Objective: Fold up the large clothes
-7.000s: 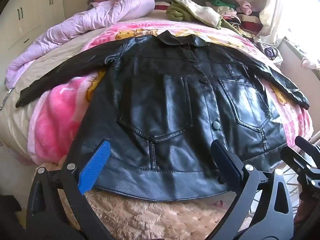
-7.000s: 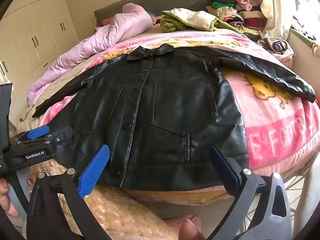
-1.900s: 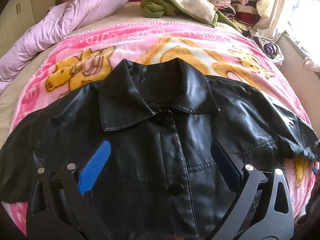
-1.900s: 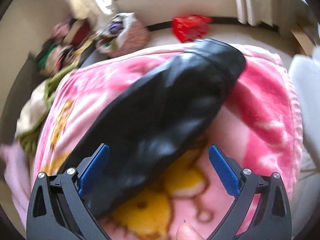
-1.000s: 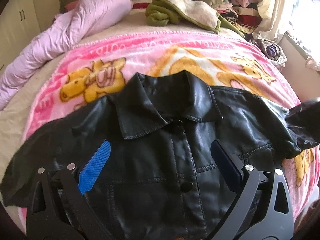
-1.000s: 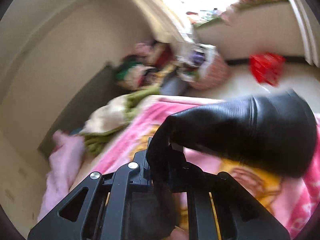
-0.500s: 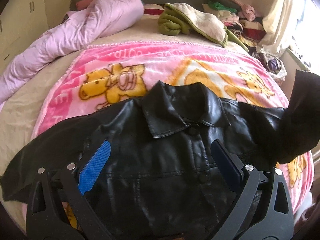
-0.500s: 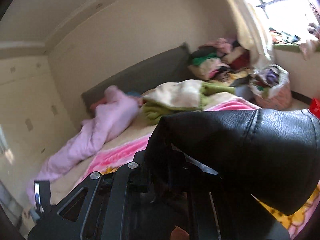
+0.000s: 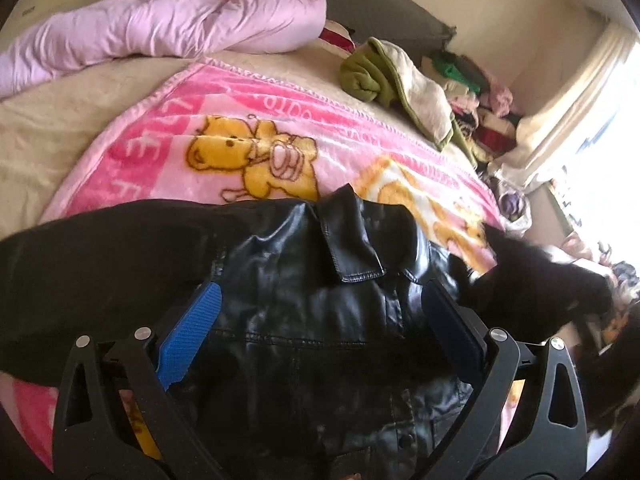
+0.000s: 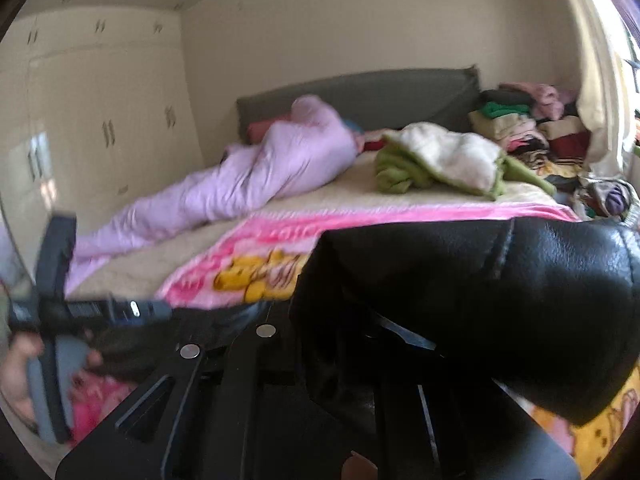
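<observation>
A black leather jacket [image 9: 304, 312] lies front up on a pink cartoon blanket [image 9: 224, 128], collar toward the headboard. My left gripper [image 9: 320, 320] hovers open over the jacket's chest, blue pads wide apart, nothing between them. My right gripper [image 10: 352, 332] is shut on the jacket's right sleeve [image 10: 492, 292], which drapes over its fingers and hides the tips. In the left wrist view that lifted sleeve [image 9: 536, 284] hangs above the jacket's right shoulder. The other sleeve [image 9: 80, 256] lies stretched out to the left. The left gripper's body [image 10: 60, 312] and a hand show at the right wrist view's left edge.
A lilac quilt [image 9: 168, 20] lies bunched along the bed's far left. A green and cream garment [image 9: 396, 80] sits near the grey headboard [image 10: 360, 96]. Stacked clothes [image 10: 528, 128] fill the far right corner by the curtain. Cupboards [image 10: 100, 128] line the left wall.
The right gripper has carried the sleeve up and leftward over the jacket, rolling as it went. The left gripper has drawn back and rolled, so the bed now looks tilted.
</observation>
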A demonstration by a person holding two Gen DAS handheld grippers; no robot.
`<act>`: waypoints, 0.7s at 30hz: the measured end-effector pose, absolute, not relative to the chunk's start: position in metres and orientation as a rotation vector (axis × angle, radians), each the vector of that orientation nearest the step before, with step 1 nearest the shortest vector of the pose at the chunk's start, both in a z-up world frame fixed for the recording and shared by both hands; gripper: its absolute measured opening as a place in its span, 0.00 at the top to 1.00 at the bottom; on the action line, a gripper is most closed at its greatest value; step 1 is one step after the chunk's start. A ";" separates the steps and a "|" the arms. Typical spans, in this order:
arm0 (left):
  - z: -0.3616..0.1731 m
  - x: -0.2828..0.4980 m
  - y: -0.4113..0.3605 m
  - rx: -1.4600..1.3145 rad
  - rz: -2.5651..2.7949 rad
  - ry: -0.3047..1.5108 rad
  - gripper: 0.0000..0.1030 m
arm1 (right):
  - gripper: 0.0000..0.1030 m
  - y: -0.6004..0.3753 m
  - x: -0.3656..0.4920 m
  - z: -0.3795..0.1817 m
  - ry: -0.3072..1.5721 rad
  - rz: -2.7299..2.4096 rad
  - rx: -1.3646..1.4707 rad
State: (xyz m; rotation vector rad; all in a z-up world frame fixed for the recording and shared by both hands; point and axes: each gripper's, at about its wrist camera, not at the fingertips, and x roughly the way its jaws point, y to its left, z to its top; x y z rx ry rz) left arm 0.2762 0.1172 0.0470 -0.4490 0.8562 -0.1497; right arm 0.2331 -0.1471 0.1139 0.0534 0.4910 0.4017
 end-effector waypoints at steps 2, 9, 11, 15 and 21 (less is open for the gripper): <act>0.045 0.274 0.127 -0.493 -0.172 0.848 0.09 | 0.90 -0.130 0.233 0.101 0.521 0.425 0.034; 0.032 0.271 0.147 -0.534 -0.174 0.859 0.09 | 0.85 -0.071 0.243 0.041 0.681 0.462 -0.028; 0.026 0.271 0.148 -0.530 -0.173 0.870 0.09 | 0.80 -0.065 0.241 0.033 0.694 0.479 -0.022; 0.019 0.273 0.147 -0.556 -0.206 0.883 0.09 | 0.30 -0.057 0.233 0.022 0.750 0.525 -0.017; 0.015 0.271 0.139 -0.552 -0.234 0.892 0.09 | 0.07 -0.084 0.199 0.017 0.810 0.523 0.058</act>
